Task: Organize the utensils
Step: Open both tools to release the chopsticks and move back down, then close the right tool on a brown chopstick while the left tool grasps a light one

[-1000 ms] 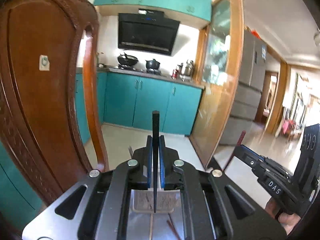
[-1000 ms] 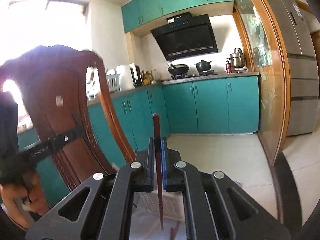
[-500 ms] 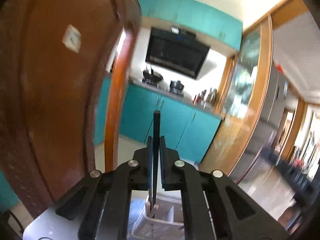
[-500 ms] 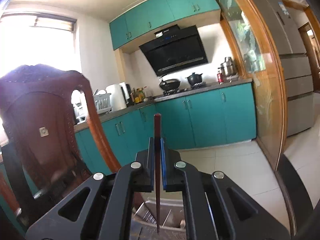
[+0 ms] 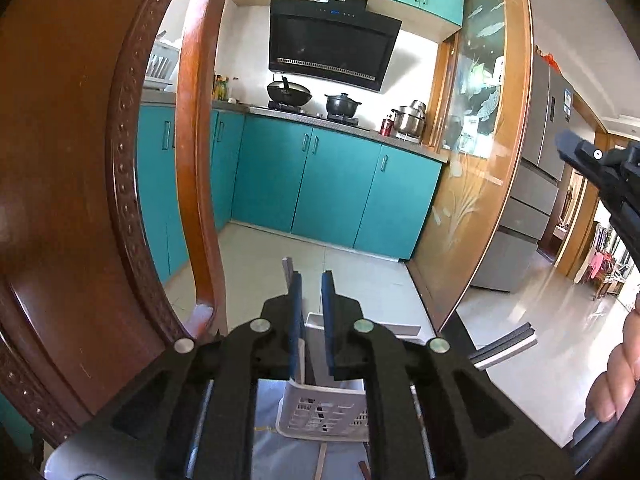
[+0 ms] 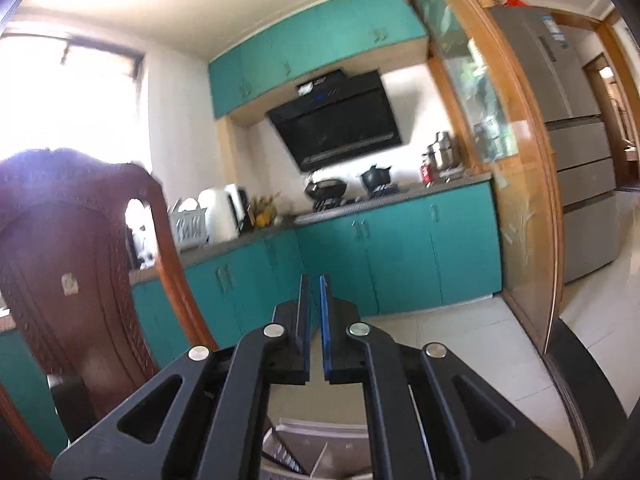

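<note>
The left tongs (image 5: 312, 276) are opening, their blue pads standing a little apart with nothing between them. Directly below and just ahead of their tips, a white perforated utensil basket (image 5: 326, 412) is sitting on the bench (image 5: 272, 452). A thin grey end (image 5: 287, 270) is showing just behind the left pad, but what it is cannot be told. Nearer than the basket, under the tongs' body, a pale wooden stick (image 5: 321, 460) and a reddish one (image 5: 362, 468) are lying on the bench. To the left of the tongs a carved wooden chair back (image 5: 60, 160) is filling the view. Far off to their right, the right tongs (image 5: 568, 144) are pointing in from the edge, with the person's right hand (image 5: 616, 376) showing lower down. In the right wrist view, the right tongs (image 6: 314, 280) are sitting closed down to a narrow slit and gripping nothing. The basket (image 6: 320, 440) is appearing blurred beneath them.
</note>
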The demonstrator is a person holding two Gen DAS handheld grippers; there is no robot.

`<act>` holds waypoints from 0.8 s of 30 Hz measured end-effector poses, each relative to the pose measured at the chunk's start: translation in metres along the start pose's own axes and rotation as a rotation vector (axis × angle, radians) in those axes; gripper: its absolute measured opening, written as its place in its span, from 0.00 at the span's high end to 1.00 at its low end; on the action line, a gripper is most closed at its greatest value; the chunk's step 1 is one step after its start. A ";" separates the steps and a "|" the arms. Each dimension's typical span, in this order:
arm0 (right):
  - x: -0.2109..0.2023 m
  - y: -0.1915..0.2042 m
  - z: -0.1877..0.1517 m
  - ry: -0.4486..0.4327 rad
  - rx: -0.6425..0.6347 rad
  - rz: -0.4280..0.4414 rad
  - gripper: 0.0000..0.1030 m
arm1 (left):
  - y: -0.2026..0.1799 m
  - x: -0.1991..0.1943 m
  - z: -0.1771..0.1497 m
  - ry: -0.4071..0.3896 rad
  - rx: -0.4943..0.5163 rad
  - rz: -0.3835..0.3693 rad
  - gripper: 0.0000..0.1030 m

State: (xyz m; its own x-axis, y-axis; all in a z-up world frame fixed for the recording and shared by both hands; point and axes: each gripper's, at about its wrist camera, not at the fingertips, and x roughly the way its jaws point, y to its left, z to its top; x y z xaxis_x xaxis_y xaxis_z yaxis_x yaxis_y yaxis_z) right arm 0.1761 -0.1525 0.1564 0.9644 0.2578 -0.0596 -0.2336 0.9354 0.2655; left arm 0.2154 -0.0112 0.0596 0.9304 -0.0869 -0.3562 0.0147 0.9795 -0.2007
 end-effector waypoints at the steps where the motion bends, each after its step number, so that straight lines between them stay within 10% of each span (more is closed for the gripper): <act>1: 0.000 -0.001 -0.003 0.021 -0.005 0.007 0.95 | 0.002 -0.003 -0.003 0.001 0.002 -0.001 0.89; 9: -0.025 0.006 -0.077 0.334 -0.139 0.097 0.81 | 0.005 -0.020 0.000 -0.054 0.025 0.014 0.80; 14: -0.032 -0.001 -0.187 0.711 -0.155 0.114 0.67 | 0.012 -0.038 0.017 -0.063 -0.116 -0.033 0.79; 24: 0.004 -0.013 -0.274 1.004 -0.261 -0.094 0.66 | -0.017 -0.045 -0.024 0.047 0.079 -0.053 0.72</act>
State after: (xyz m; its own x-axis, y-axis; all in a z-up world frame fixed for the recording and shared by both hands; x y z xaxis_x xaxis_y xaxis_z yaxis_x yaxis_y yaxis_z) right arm 0.1487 -0.0976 -0.1114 0.4613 0.1520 -0.8741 -0.2976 0.9546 0.0089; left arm 0.1646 -0.0284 0.0566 0.9092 -0.1457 -0.3900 0.0940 0.9844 -0.1486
